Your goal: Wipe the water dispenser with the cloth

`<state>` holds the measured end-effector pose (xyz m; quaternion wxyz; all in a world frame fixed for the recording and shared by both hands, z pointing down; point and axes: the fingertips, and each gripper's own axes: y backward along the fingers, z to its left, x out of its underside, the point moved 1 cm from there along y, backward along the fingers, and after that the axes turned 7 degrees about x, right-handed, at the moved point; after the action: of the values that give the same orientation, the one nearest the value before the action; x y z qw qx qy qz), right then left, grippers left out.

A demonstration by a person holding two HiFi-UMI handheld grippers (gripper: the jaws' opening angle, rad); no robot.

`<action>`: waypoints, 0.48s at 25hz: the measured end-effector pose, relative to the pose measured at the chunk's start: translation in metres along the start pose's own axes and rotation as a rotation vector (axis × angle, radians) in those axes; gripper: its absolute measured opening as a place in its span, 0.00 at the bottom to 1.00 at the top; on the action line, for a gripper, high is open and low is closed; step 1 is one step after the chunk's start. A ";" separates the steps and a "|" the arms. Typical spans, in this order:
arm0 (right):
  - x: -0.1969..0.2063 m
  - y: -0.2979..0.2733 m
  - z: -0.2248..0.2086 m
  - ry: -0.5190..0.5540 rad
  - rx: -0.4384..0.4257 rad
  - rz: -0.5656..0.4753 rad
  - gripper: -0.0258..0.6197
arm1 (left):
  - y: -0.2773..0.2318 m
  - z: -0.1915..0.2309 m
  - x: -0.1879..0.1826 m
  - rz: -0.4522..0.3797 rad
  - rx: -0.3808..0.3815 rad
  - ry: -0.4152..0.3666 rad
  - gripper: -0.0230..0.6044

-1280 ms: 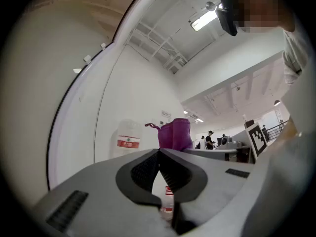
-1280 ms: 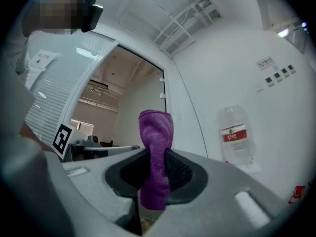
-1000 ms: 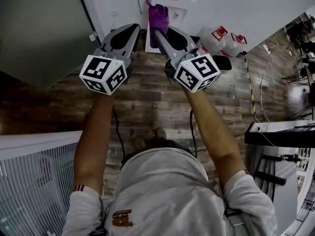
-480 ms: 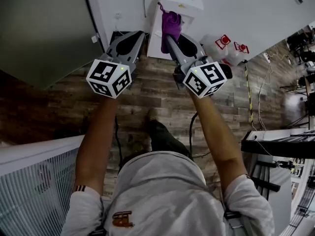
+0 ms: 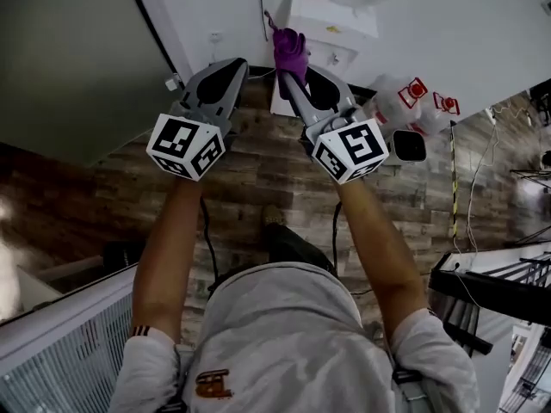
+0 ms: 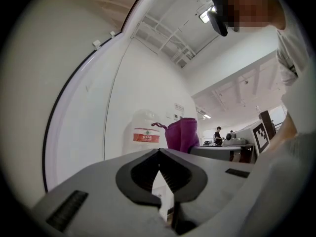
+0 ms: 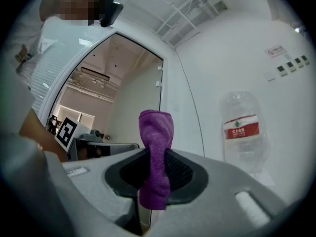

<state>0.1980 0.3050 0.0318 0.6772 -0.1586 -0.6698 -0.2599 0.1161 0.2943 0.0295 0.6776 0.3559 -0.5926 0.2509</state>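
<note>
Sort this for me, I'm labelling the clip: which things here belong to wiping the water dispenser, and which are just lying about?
For the job:
- purple cloth, pinched in the right gripper
- water dispenser

Lying about:
- water bottles on the floor beside the dispenser
- cable across the floor

My right gripper [image 7: 156, 153] is matt grey plastic, the cloth [image 7: 156, 130] nubbly terry, the floor [image 5: 258, 179] grained wood planks.

Water dispenser [image 5: 331, 24] top cut by head view's edge, bottle [image 7: 242, 137] label print unreadable, cloth [image 5: 290, 48] partly behind right tongs [image 5: 291, 77].
</note>
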 end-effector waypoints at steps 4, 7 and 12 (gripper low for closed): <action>0.010 -0.028 -0.038 -0.014 0.008 0.002 0.18 | -0.034 0.027 0.011 -0.001 -0.024 0.005 0.03; 0.019 -0.050 -0.061 -0.013 0.001 0.018 0.18 | -0.053 0.050 0.019 0.011 -0.051 0.014 0.03; 0.026 -0.085 -0.089 0.010 -0.014 0.036 0.18 | -0.076 0.085 0.027 0.026 -0.083 0.014 0.03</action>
<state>0.2224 0.1824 0.0419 0.6839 -0.1740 -0.6618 -0.2531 0.1254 0.1791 0.0460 0.6927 0.3180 -0.6022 0.2373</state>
